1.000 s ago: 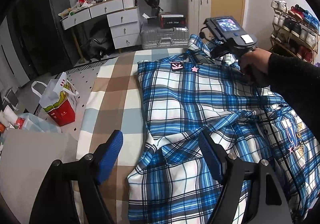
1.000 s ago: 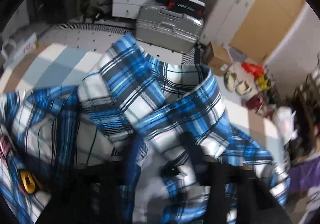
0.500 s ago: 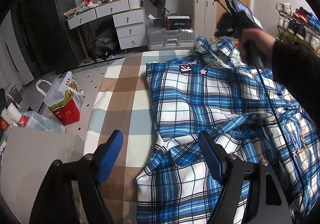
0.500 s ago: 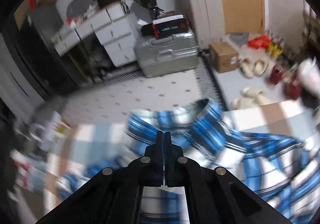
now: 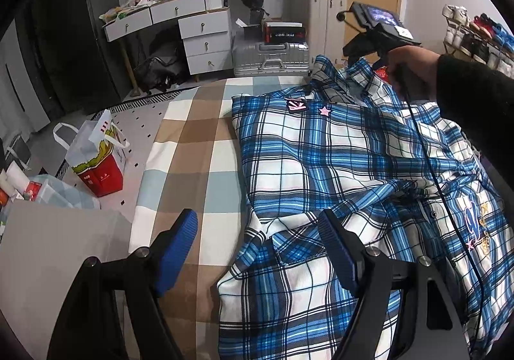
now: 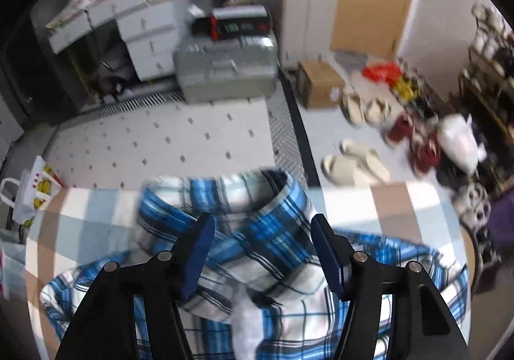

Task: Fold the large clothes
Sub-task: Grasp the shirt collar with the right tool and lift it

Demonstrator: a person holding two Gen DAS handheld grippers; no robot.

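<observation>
A blue and white plaid shirt [image 5: 337, 167] lies spread on a bed with a brown, blue and white checked cover [image 5: 192, 148]. My left gripper [image 5: 257, 241] is open and empty, just above the shirt's near left edge. My right gripper [image 6: 261, 231] is open and empty, hovering over the shirt's collar [image 6: 257, 199] at the far end of the bed. In the left wrist view the right gripper's body [image 5: 376, 29] and the hand holding it show above the collar.
Beyond the bed's far end stand a silver case [image 5: 271, 59], white drawers [image 5: 205, 38] and a white suitcase [image 5: 321, 19]. A red and white bag [image 5: 96, 160] stands on the floor at the left. Slippers [image 6: 350, 164] and shoes lie at the right.
My right gripper was shut half a second ago and has opened; it now sits lower over the collar. The left gripper stays open in nearly the same place.
</observation>
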